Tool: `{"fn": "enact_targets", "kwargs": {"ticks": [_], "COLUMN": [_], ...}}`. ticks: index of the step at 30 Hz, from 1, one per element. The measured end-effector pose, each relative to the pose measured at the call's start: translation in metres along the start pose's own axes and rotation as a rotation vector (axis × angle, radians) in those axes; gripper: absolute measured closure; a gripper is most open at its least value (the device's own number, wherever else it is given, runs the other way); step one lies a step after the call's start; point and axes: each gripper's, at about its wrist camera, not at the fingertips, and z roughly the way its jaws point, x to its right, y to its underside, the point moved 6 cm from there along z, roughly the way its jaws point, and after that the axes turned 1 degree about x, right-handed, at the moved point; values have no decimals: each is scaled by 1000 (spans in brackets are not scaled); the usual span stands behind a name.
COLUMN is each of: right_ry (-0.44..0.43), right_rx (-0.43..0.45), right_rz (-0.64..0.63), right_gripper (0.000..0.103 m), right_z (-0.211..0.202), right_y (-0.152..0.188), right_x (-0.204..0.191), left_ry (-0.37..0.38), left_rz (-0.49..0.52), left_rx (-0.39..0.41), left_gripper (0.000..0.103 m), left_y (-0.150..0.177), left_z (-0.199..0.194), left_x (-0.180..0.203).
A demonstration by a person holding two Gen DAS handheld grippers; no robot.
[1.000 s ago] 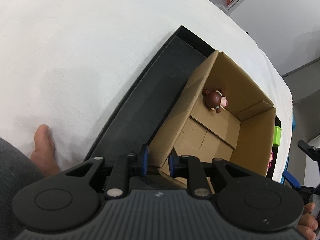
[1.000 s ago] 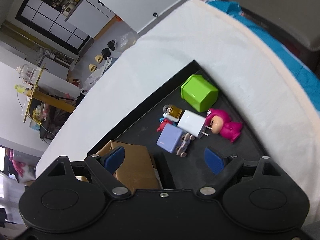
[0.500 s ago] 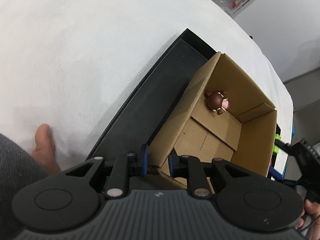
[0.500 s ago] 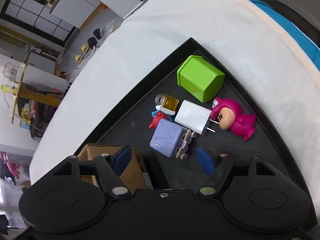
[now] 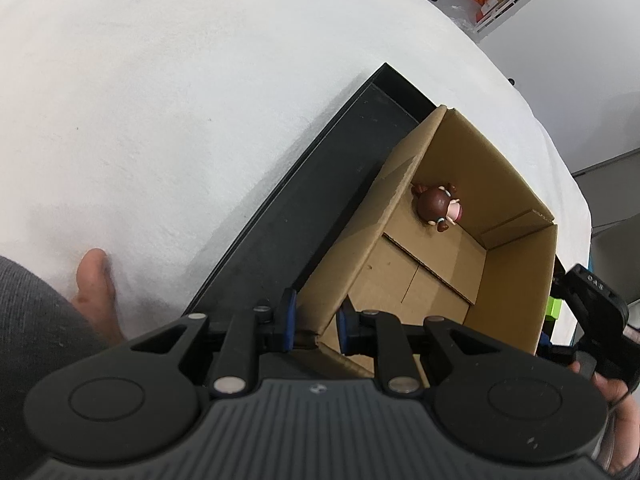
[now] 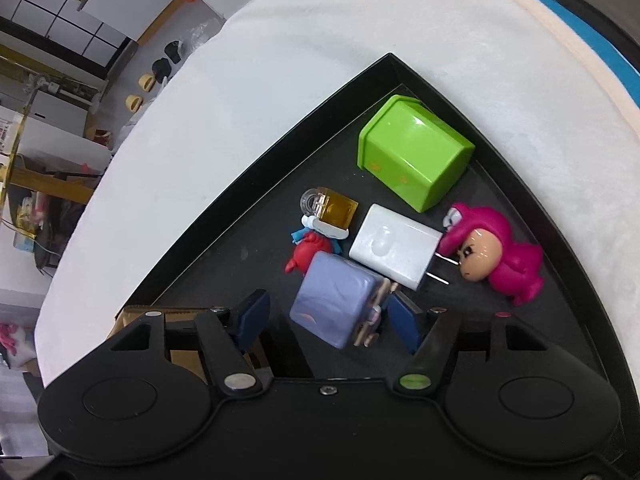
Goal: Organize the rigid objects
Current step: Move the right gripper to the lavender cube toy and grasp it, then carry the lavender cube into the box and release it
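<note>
My left gripper [image 5: 314, 326] is shut on the near corner wall of an open cardboard box [image 5: 516, 280]. A brown-haired figurine [image 5: 438, 208] lies inside the box at its far end. My right gripper [image 6: 328, 320] is open, its jaws around a lilac block toy [image 6: 334, 298] on a black tray [image 6: 224, 248]. Beside that toy lie a white charger plug [image 6: 394, 250], a pink figurine [image 6: 496, 256], a green box [image 6: 416, 156], an amber padlock [image 6: 332, 210] and a small red and blue crab toy [image 6: 310, 252].
The tray [image 5: 320, 200] sits on a white cloth-covered table [image 5: 160, 100]. The cardboard box corner [image 6: 140, 316] shows at the left of the right wrist view. The other gripper [image 5: 592, 320] shows at the right edge of the left wrist view. A hand [image 5: 96, 288] rests on the cloth.
My right gripper has moved down and forward toward the toy pile, and its jaws now flank the lilac block toy. The left gripper has stayed clamped on the box.
</note>
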Motion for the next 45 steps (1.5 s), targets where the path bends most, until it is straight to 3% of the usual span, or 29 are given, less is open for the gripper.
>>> {"fn": "enact_targets", "kwargs": {"ticks": [5,16,27,45], "right_ry": [34,75,31,-98], "right_rx": [-17,-14,-13,73], "right_rz": [21,67,145,104], "right_gripper": [52,53,53,53], "right_z": [4,-24,-64,-119], "right_y": [5,31,51,34], "right_x": [3,38,55,0], "left_ry": [7,-13,-23,-29], "left_rz": [6,60,86,139], "left_rx": [-9,7,24,2], "left_gripper": [84,84,84,85], "left_y": [0,5,12,12], "left_z": [1,3,0,1], "left_x": [1,6,11,16]}}
